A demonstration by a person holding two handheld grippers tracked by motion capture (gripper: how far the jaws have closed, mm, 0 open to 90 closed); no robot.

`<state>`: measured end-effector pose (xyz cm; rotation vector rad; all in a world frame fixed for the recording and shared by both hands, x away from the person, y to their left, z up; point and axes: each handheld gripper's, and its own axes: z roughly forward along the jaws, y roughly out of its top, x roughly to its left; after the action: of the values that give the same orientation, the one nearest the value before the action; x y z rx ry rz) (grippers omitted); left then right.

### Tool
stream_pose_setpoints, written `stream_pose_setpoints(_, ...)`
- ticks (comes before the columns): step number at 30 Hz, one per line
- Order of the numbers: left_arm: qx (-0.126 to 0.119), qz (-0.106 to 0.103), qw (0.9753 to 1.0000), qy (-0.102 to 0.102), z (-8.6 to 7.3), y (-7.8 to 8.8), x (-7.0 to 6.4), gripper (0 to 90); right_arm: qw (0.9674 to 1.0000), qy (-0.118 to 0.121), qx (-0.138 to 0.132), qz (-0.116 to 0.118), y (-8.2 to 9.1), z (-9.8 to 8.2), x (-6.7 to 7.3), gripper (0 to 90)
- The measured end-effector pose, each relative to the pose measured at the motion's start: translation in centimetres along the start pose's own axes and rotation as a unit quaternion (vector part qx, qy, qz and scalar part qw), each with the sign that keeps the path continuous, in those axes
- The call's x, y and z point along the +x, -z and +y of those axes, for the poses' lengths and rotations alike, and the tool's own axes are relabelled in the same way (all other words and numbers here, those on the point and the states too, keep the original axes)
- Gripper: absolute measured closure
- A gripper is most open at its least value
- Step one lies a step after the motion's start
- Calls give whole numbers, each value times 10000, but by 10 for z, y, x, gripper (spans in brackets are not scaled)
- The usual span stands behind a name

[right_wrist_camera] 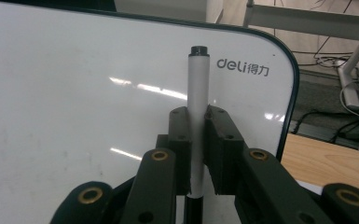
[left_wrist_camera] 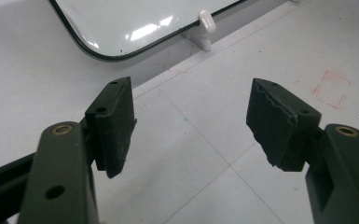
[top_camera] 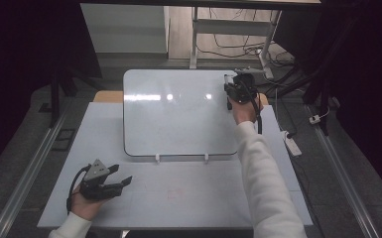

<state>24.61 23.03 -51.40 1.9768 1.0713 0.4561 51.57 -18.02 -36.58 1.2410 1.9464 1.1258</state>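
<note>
A white whiteboard [top_camera: 178,111] with a dark rim lies on the table, propped on two small white feet [top_camera: 157,158]. My right gripper [top_camera: 233,89] is at the board's far right corner, shut on a white marker [right_wrist_camera: 198,98] with a black end; the marker [top_camera: 226,79] points away along the jaws, over the board [right_wrist_camera: 74,93] near its "deli" logo. At the near left of the table a hand holds my left gripper [top_camera: 121,174] open and empty. Between its fingers [left_wrist_camera: 116,123] I see the bare tabletop and the board's near corner [left_wrist_camera: 121,28].
The white table [top_camera: 178,193] has faint red marks [left_wrist_camera: 331,88] near the left gripper. A wooden surface [right_wrist_camera: 326,161] shows beyond the board's right edge. A power strip [top_camera: 291,141] and cables lie on the floor at the right. A white frame [top_camera: 228,29] stands behind.
</note>
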Motion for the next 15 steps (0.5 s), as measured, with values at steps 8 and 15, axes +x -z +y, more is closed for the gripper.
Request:
stream_pose_setpoints(8,25,27,10000,-7,-1,-1,0,333,9999,97,13,-90,-5,-3,-2,789)
stream_pose_setpoints(15,13,46,10000,7,-1,0,1,333,9996,257,-108,-79,0,-3,2,615)
